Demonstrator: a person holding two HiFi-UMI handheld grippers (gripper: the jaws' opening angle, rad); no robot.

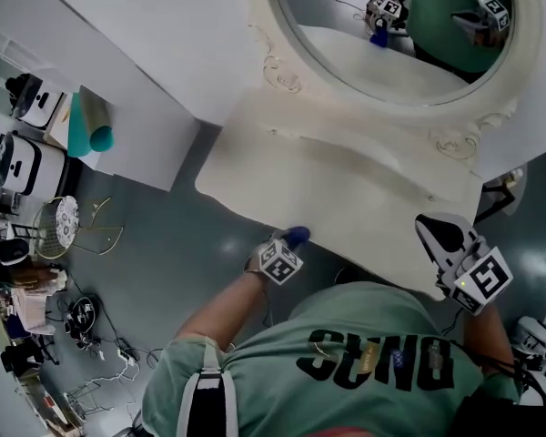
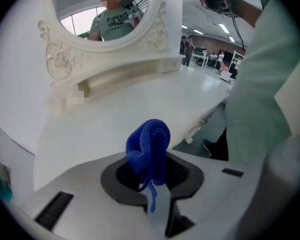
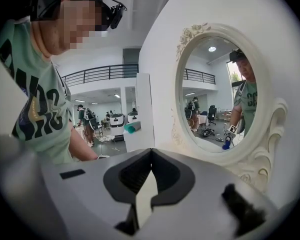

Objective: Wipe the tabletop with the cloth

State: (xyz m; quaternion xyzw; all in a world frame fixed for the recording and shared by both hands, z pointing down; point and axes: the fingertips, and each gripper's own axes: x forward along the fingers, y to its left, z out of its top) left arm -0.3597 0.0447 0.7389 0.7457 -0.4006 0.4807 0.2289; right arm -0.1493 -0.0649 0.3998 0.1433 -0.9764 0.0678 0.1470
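Note:
A bunched blue cloth [image 2: 150, 148] sticks up between the jaws of my left gripper [image 2: 151, 176], which is shut on it. In the head view this gripper [image 1: 294, 238] hovers at the near edge of the white dressing tabletop [image 1: 346, 189], with the cloth [image 1: 298, 234] at its tip. The tabletop [image 2: 140, 96] stretches ahead of the cloth, which hangs just above it. My right gripper [image 1: 439, 233] is at the table's near right corner, its jaws shut with nothing between them [image 3: 151, 151].
An oval mirror [image 1: 391, 35] in a carved white frame stands at the table's back, reflecting both grippers. On the grey floor to the left are a white partition with a teal roll [image 1: 91, 127], a wire stand [image 1: 65, 222] and cables [image 1: 91, 321].

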